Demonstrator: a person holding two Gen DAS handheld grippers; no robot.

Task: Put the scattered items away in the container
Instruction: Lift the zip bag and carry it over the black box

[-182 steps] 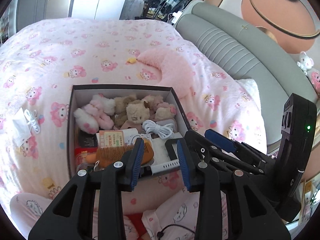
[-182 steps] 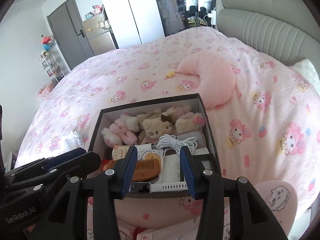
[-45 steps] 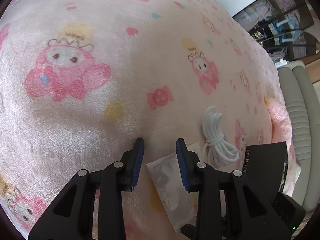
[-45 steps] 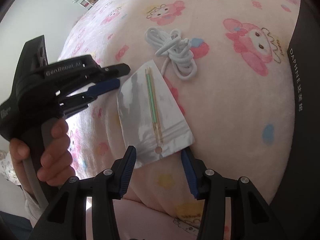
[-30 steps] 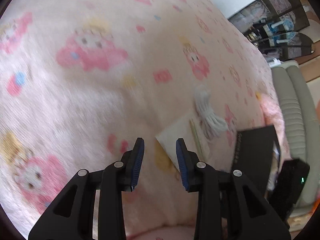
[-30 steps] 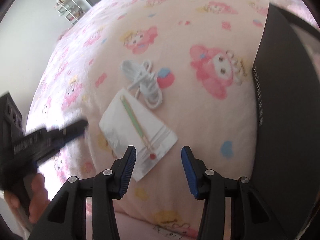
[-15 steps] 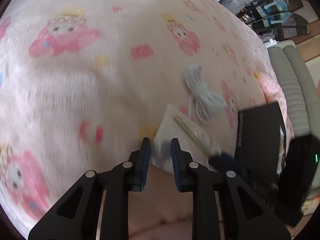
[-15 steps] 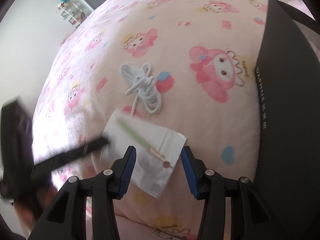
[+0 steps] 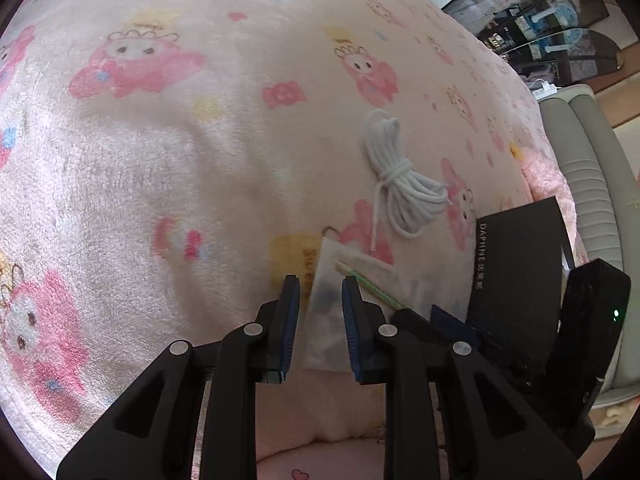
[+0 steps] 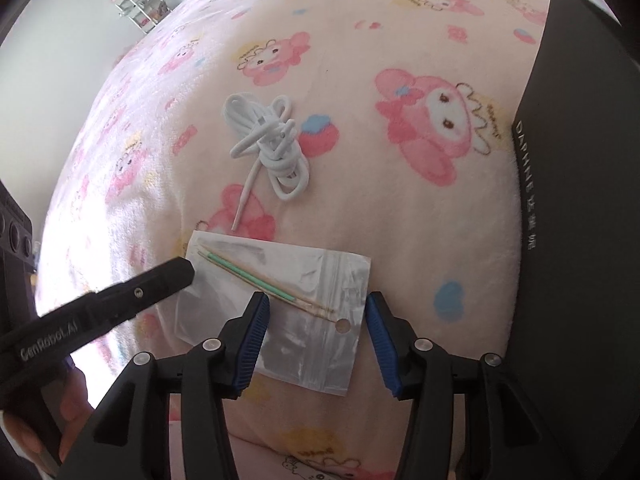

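Pink cartoon-print blanket (image 10: 360, 60) covers the bed, and three loose things lie on it near its front edge: one clear zip bag (image 10: 296, 320), one coiled white cord (image 10: 272, 148), one black box (image 10: 584, 200) with pale lettering down its near wall. The bag lies flat, just left of the box and apart from it; inside are slim sticks, one green (image 10: 256, 276) and what looks like two tan ones, though the exact count is hard to read. The cord, a single bundle tied at its middle, lies farther up the blanket from the bag; one loose end trails down close to the bag's far edge, and whether it touches I cannot tell. Two hand-held grippers are at work. The left gripper (image 9: 318, 312) comes in at the bag's left end; its jaws have just been closing and now stand narrow with the bag's corner between them, but small gaps show by each blue pad, so no firm pinch is visible. The right gripper (image 10: 316, 340) hangs over the bag's near edge, jaws spread wide on either side of it, having just opened a little further, holding nothing. A hand (image 10: 36, 432) grips the left tool's handle at the lower left.
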